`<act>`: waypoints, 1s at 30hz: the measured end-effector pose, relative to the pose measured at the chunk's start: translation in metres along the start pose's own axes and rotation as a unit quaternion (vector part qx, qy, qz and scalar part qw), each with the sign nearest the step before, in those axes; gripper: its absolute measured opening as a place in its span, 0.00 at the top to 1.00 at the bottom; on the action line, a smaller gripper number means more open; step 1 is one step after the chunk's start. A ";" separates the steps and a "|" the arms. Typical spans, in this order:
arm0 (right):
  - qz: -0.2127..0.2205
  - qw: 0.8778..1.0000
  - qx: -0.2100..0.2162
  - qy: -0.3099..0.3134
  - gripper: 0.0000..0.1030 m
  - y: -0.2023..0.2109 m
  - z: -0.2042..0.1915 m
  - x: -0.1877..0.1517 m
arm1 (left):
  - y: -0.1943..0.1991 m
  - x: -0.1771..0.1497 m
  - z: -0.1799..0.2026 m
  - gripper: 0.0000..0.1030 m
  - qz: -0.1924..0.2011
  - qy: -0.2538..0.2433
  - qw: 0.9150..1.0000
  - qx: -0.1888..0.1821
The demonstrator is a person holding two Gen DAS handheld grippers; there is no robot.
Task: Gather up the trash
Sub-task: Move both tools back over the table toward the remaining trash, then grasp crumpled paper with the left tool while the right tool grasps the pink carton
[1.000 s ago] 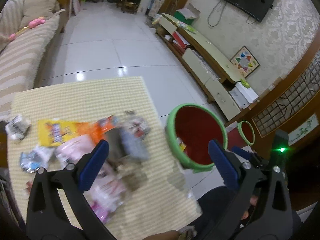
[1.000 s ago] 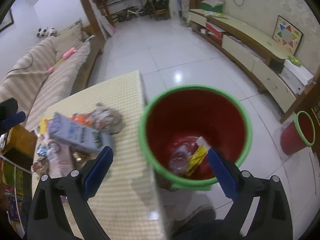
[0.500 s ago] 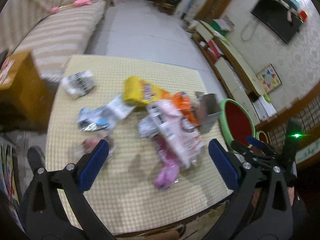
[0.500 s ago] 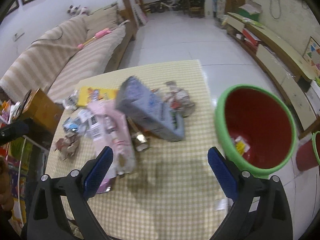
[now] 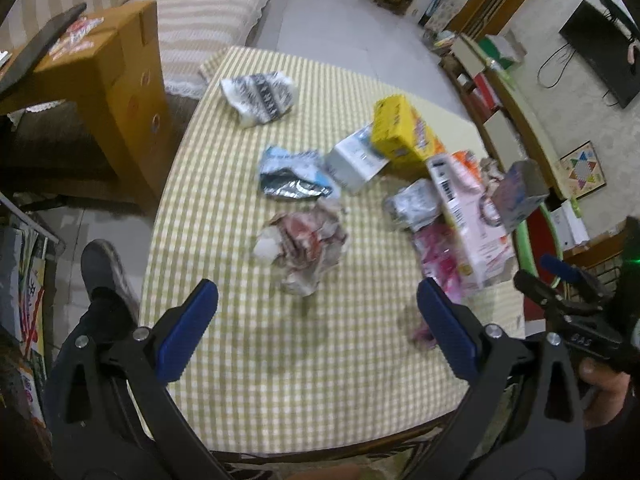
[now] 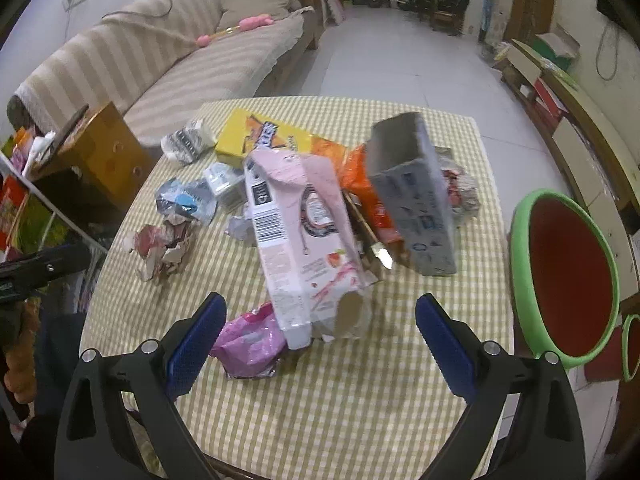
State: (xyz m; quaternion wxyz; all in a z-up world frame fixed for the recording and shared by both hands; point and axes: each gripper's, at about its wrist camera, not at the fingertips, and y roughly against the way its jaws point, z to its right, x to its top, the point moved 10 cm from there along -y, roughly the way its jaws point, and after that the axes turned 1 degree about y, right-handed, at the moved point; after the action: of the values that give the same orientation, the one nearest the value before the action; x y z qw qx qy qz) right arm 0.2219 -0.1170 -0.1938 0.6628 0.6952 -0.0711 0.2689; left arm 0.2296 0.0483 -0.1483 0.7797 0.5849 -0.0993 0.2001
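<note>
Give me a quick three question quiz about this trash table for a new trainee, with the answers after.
1. True or false: the left gripper is holding trash.
2. Which piece lies nearest the right gripper: A, pink carton; B, yellow box; C, black and white wrapper?
3. What colour is the rim of the red bin beside the table?

Key: 1 false, both grippers are open and empty. 2 A. 3 green.

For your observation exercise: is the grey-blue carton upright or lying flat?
Upright, slightly tilted: the grey-blue carton stands on end, open top showing.
</note>
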 end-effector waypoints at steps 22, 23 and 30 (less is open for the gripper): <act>-0.043 0.983 -0.127 0.125 0.33 -0.081 -0.019 0.011 | -0.091 0.004 -0.023 0.06 -0.062 0.011 0.997 0.055; -0.044 0.983 -0.127 0.124 0.33 -0.083 -0.018 0.010 | -0.092 0.004 -0.022 0.06 -0.062 0.012 0.997 0.054; -0.043 0.985 -0.121 0.117 0.40 -0.084 -0.016 0.008 | -0.098 0.005 -0.010 0.44 -0.069 0.008 0.997 0.023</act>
State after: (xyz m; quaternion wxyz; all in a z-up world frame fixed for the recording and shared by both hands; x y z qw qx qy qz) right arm 0.2624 -0.0906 -0.2647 0.7569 0.5758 0.0048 0.3092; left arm 0.2751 0.0358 -0.2353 0.7788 0.6064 -0.0482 0.1530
